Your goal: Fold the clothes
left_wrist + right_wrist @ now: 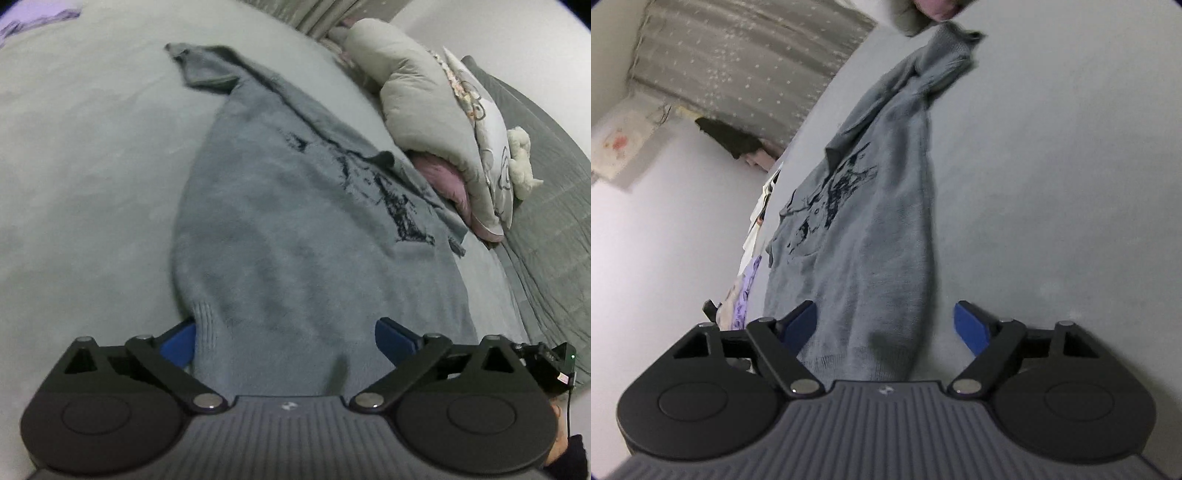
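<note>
Knitwear lies along the pale grey bed (92, 184): a grey-blue knitted sweater with a dark printed graphic (295, 229), folded lengthwise into a long strip. Left tool (284, 341) is spread wide, its blue pads (179, 345) on either side of the ribbed hem, the left pad tucked at the hem's edge, gripping nothing. Right tool (884, 326) is likewise released, wide apart over the sweater's other hem corner. Grey and pink pillows (417, 110) sit just beside the sweater.
</note>
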Available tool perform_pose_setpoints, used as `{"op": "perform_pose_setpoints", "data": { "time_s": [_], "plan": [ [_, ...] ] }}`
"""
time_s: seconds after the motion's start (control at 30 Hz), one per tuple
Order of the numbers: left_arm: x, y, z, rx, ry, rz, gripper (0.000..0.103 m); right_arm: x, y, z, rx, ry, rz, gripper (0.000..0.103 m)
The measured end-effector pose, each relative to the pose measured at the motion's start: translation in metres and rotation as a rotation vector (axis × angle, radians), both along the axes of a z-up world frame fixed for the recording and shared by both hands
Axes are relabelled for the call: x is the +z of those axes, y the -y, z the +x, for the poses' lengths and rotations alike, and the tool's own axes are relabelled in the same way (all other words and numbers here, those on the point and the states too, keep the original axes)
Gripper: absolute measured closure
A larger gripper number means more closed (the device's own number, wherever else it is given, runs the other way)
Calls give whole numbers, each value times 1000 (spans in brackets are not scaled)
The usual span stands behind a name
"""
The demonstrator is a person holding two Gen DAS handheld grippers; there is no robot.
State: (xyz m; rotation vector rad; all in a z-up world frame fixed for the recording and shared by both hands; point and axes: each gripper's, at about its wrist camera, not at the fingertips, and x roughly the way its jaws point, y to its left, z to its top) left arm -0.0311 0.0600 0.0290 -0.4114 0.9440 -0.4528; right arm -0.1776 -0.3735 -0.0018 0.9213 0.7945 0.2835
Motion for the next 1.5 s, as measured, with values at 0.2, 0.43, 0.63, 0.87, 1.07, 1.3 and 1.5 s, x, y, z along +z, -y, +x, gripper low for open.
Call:
{"op": "perform_pose_setpoints", "data": {
  "time_s": [0.2, 0.43, 0.63, 0.87, 1.07, 1.3, 1.5],
  "plan": [
    [16, 0, -18, 26, 66, -51, 95, 26, -21, -2, -28, 41, -118, 97],
    [57, -24, -58, 88, 130, -202, 99, 66, -11, -23, -77, 175, -178, 97],
    [88, -19, -114, 9, 153, -200, 99, 108, 11, -69, -81, 270, -191, 98],
    [95, -20, -128, 13, 137, -51, 97, 125, 18, -94, -81, 270, -305, 94],
    [113, -40, -97, 193, 296, 164, 74, 124, 28, -48, -157, 311, -647, 22],
    [81, 64, -4, -263, 550, 641, 56, 112, -36, 65, 175, 580, -1180, 21],
    [29, 143, 81, -528, 743, 943, 54, 61, -81, 155, 521, 643, -1457, 27]
  ]
}}
